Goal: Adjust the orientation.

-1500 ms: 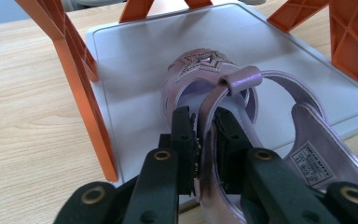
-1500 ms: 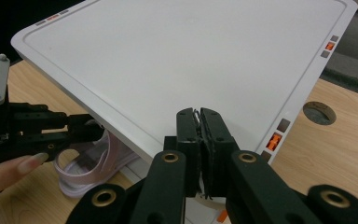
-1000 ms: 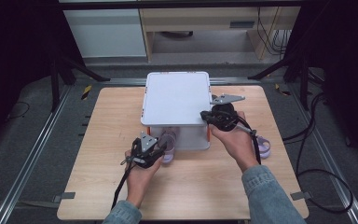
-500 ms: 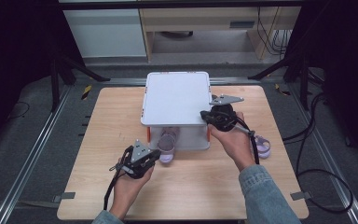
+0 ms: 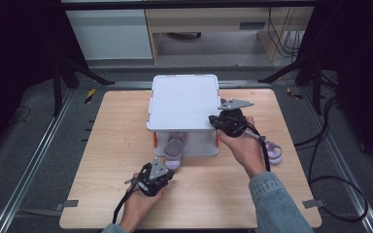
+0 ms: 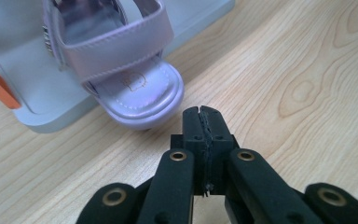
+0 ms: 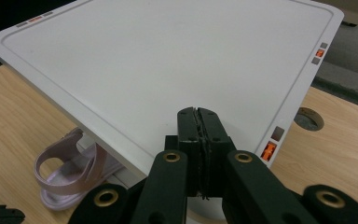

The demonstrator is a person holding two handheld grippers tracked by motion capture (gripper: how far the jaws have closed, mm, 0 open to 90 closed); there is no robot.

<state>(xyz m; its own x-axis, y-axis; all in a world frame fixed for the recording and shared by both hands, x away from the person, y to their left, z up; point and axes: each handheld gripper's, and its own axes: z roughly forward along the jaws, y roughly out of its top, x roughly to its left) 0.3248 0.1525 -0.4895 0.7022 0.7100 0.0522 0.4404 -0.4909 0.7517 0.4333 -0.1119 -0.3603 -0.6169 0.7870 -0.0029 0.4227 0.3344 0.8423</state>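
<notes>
Just ahead of closed left claw (image 6: pixel 199 114): lilac sandal (image 6: pixel 135 88), apart.

Left tool (image 5: pixel 156 175) and right tool (image 5: pixel 229 121) both have jaws closed.

Looks like a lab / data-capture rig, not a home: light wooden tabletop (image 5: pixel 107 160) w/ rounded corners sits in an aluminium rail frame (image 5: pixel 29 165), black tripod legs (image 5: pixel 73 73) either side, black cables (image 5: pixel 340 194) on grey floor, dark surrounds, pale cabinets (image 5: pixel 111 34) behind.
</notes>
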